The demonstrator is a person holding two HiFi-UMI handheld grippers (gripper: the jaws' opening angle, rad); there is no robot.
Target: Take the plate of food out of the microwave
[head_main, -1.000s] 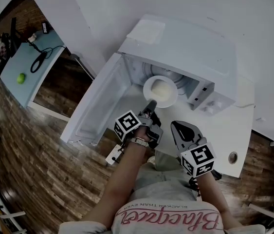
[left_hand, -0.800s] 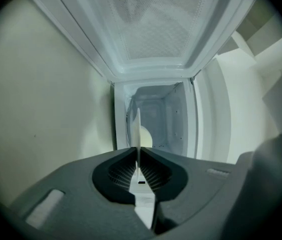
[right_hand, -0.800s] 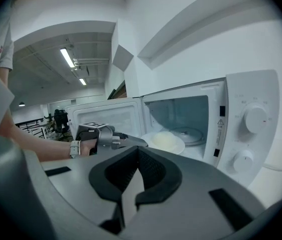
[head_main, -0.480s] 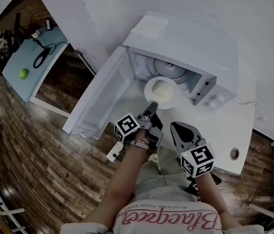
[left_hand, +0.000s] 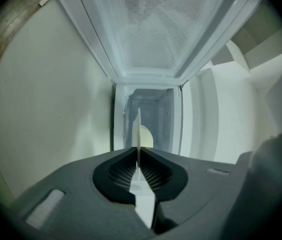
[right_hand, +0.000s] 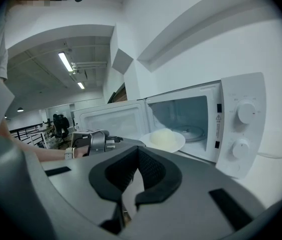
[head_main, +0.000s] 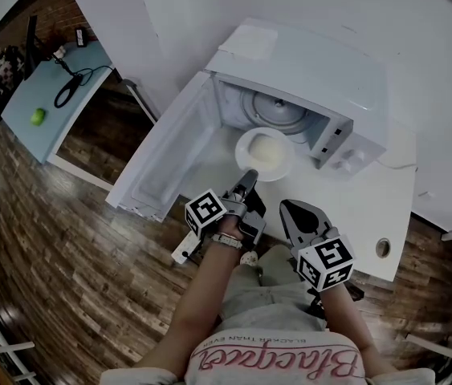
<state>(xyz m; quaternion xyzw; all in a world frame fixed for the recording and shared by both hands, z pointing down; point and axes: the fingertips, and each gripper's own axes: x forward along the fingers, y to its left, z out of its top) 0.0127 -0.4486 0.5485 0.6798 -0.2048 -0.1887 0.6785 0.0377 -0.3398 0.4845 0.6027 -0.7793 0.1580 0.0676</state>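
Observation:
The white microwave (head_main: 314,62) stands open on the white table, its door (head_main: 169,155) swung out to the left. A white plate of pale food (head_main: 264,152) hangs level just outside the cavity, over the table. My left gripper (head_main: 247,178) is shut on the plate's near rim. In the left gripper view the plate (left_hand: 138,131) shows edge-on as a thin white line between the pads of that gripper (left_hand: 137,164). My right gripper (head_main: 294,212) is shut and empty, nearer the person and right of the left one. The right gripper view shows the plate (right_hand: 163,140) in front of the open microwave (right_hand: 241,124).
A glass turntable (head_main: 275,111) lies bare inside the cavity. The white table (head_main: 370,207) extends to the right of the microwave, with a round hole (head_main: 382,248) near its front edge. A light blue table (head_main: 65,70) with cables and a green ball (head_main: 38,115) stands far left on wooden floor.
The left gripper has drawn the plate out of the cavity toward the person, uncovering the turntable. The right gripper has stayed shut beside it.

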